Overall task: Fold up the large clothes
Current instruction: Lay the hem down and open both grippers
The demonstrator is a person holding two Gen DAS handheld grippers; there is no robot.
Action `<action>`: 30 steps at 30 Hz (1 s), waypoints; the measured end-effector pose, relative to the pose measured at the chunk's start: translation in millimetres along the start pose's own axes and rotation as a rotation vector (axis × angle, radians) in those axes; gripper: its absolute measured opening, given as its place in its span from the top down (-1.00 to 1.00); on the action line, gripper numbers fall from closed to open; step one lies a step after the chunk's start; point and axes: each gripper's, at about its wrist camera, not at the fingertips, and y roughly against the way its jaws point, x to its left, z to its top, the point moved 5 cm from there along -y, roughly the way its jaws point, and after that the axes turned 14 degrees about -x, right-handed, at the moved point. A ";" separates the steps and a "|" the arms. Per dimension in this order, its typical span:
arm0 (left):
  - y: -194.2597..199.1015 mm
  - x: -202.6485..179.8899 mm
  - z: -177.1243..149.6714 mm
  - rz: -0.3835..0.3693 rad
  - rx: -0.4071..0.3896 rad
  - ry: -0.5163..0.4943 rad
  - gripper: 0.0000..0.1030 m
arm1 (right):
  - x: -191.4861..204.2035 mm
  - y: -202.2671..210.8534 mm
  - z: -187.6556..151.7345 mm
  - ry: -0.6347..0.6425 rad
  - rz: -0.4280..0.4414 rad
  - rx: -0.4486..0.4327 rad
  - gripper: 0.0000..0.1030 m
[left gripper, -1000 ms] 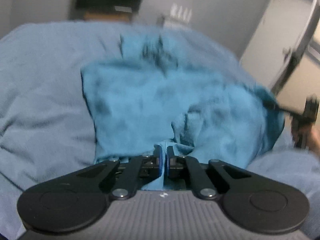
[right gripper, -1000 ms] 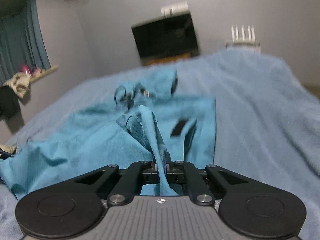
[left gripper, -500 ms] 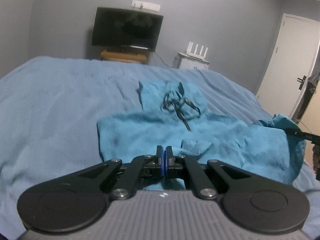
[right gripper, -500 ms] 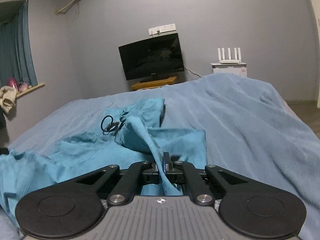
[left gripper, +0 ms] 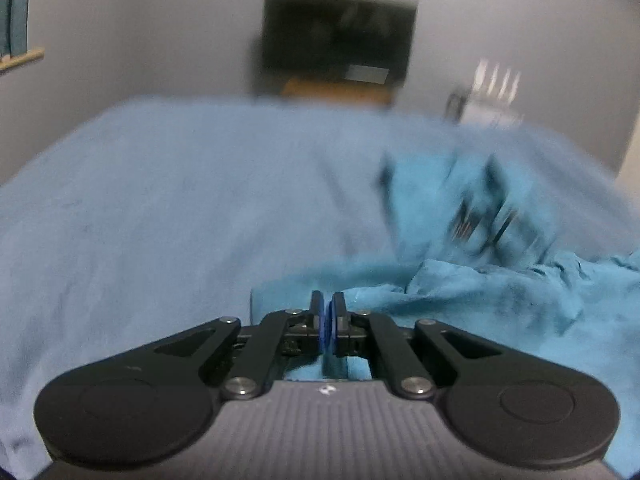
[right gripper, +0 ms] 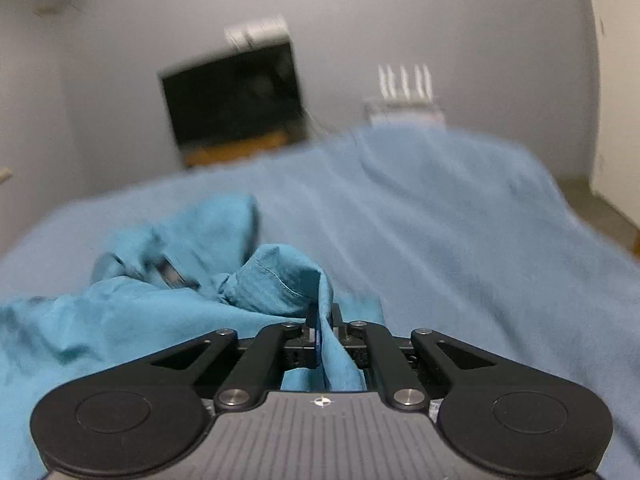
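A teal garment point(left gripper: 480, 292) lies crumpled on a light blue bed cover point(left gripper: 180, 208); its hood end with dark drawstrings point(left gripper: 484, 220) is blurred at the right. My left gripper point(left gripper: 328, 308) is shut on a teal edge of the garment that runs down between the pads. In the right wrist view the garment point(right gripper: 132, 308) spreads to the left, and my right gripper point(right gripper: 324, 320) is shut on a raised fold with a stitched hem point(right gripper: 280, 276).
The bed cover point(right gripper: 460, 240) fills the right of the right wrist view. Beyond the bed stand a dark TV point(left gripper: 338, 36) on a wooden stand, a white router point(right gripper: 404, 96) on a cabinet, and grey walls. Both views are motion-blurred.
Both grippers have swung: the garment now sits further right in the left view and lower left in the right view. Both keep their grip on the fabric.
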 end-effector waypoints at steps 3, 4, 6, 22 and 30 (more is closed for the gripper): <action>-6.9 -1.9 -12.5 0.026 0.057 -0.031 0.92 | 3.0 -18.9 -21.5 0.025 -0.066 0.100 0.46; -1.2 -0.2 -10.8 0.029 0.046 -0.026 0.67 | 4.7 -15.6 -20.8 0.039 -0.075 0.085 0.24; 17.7 3.6 -3.3 0.062 0.015 -0.030 0.08 | 8.3 1.6 -13.3 0.055 -0.056 0.012 0.13; 59.5 -65.2 -106.1 0.064 0.027 -0.251 -0.72 | 42.4 34.2 -92.9 0.277 -0.008 0.020 -0.01; 110.8 8.5 -92.4 0.192 0.010 -0.032 -0.72 | -63.5 70.7 -71.8 -0.201 -0.313 -0.046 0.02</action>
